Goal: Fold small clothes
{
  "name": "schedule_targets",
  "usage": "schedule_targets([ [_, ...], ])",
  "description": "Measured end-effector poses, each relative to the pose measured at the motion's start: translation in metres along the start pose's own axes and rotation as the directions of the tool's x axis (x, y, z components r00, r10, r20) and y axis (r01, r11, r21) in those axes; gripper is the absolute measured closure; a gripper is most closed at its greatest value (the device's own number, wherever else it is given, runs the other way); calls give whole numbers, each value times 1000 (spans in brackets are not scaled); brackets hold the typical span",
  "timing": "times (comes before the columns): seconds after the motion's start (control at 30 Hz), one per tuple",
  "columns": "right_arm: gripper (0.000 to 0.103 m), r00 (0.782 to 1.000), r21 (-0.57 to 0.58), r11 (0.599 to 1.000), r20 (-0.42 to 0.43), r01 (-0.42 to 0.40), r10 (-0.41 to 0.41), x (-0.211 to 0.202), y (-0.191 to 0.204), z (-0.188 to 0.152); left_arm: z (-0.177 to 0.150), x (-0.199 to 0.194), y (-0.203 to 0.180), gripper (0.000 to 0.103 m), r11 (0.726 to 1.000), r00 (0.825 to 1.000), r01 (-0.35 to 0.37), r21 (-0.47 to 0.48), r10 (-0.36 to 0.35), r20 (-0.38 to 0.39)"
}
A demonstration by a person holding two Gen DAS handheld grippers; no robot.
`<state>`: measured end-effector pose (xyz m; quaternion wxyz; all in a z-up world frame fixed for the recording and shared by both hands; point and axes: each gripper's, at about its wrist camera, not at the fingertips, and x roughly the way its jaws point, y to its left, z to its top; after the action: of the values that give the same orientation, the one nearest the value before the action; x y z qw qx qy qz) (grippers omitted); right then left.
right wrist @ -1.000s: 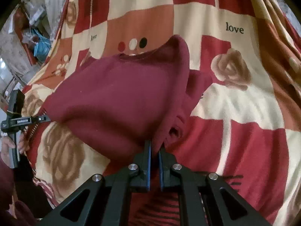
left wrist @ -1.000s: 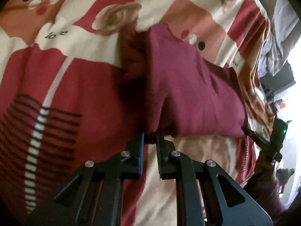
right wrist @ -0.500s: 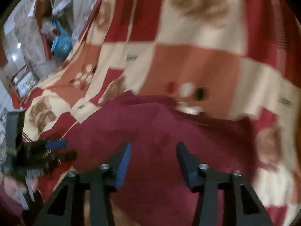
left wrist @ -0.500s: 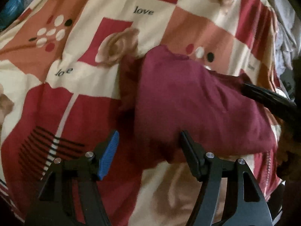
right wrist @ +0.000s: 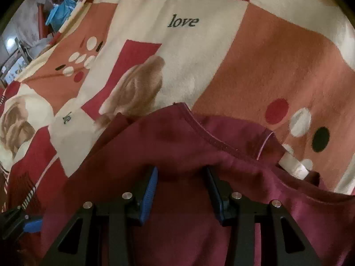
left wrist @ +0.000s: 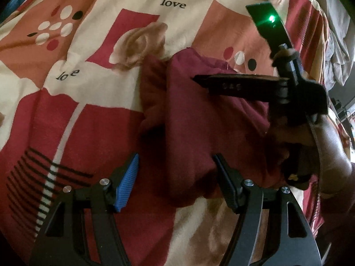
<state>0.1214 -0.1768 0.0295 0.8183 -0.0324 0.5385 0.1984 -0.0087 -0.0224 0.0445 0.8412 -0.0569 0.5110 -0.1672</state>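
Observation:
A small maroon garment [left wrist: 199,119] lies partly folded on a red, cream and orange patterned blanket [left wrist: 93,102]. My left gripper [left wrist: 176,168] is open and empty, its fingers either side of the garment's near edge. My right gripper [right wrist: 180,175] is open, low over the garment [right wrist: 177,146] near its stitched neckline, holding nothing. The right gripper also shows in the left wrist view [left wrist: 244,85], reaching across the garment from the right, with a green light lit on it.
The blanket [right wrist: 255,62] covers the whole surface. A grey crumpled cloth [left wrist: 337,51] lies at the far right edge. Blue and red clutter [right wrist: 55,6] sits beyond the blanket's far left corner. A white tag [right wrist: 292,164] pokes out by the garment's right side.
Both grippers were shut on the garment's edge, then opened and let go. The right gripper moved across to the garment's neckline. The garment now lies flatter on the blanket.

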Motion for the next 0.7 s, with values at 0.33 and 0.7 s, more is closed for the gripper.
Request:
schedule_targets([
  [0.33, 60, 995, -71, 993, -12, 96, -97, -27, 14, -5, -2, 0, 4, 34, 1000, 1000, 21, -6, -21, 1],
  [0.7, 60, 992, -104, 987, -20, 121, -124, -26, 17, -4, -3, -1, 5, 33, 1000, 1000, 30, -9, -30, 0],
])
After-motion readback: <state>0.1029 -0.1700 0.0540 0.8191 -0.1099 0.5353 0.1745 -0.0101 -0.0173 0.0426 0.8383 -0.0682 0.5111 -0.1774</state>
